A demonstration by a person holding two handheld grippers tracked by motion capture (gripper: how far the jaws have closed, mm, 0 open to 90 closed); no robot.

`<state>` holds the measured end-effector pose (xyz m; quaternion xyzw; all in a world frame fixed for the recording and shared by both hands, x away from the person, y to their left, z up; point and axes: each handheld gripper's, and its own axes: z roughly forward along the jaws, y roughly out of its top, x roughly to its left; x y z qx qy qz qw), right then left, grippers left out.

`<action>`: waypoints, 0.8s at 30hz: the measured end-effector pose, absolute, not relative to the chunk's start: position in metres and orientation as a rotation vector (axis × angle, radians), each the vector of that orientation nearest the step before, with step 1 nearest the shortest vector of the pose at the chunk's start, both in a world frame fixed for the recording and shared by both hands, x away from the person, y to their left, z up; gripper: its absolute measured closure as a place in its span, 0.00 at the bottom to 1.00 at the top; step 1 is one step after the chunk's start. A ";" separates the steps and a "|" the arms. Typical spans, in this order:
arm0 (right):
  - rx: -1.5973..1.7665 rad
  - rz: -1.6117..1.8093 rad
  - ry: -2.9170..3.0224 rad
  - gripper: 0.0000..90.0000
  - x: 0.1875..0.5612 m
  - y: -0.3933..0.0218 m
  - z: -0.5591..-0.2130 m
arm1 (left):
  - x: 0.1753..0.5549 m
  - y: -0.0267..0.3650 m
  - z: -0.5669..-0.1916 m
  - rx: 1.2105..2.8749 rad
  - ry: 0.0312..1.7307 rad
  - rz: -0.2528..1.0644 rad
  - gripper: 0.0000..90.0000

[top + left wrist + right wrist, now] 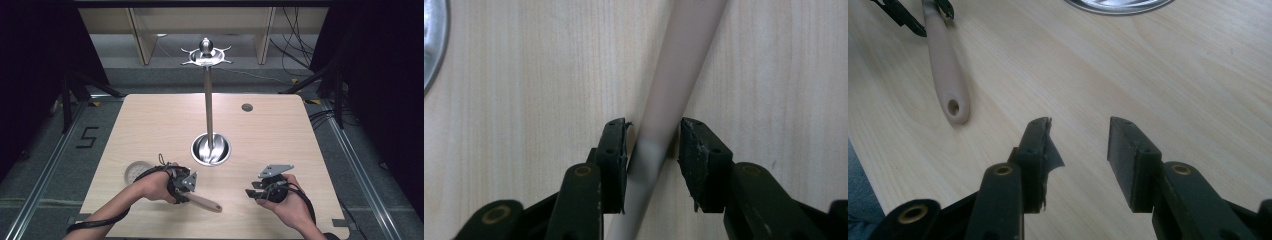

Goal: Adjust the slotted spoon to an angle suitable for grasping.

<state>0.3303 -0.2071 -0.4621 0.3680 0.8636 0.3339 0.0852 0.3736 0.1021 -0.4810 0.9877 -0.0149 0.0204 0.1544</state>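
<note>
A utensil with a pale beige handle [206, 202] lies on the wooden table [280, 135] near its front edge, its hanging hole at the free end [953, 106]. Its head is hidden under the left hand. My left gripper [185, 190] is open and straddles the handle [674, 75], one jaw on each side, with a thin gap on the right side [653, 137]. My right gripper [252, 192] is open and holds nothing [1079, 132]; it hovers low over bare wood, to the right of the handle [945, 70]. The left gripper's tips [913, 10] show at the handle's far end.
A tall metal stand rises from a shiny round base [211, 149] at the table's middle, its pole [208, 100] topped by a ring of hooks [206, 55]. A round grey cap [136, 171] sits left of the left hand, and a smaller one [247, 107] at the back right.
</note>
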 end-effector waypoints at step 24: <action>1.098 1.015 2.560 0.66 0.331 -0.207 -0.464 | 0.374 0.082 -0.476 2.983 -0.294 0.102 0.82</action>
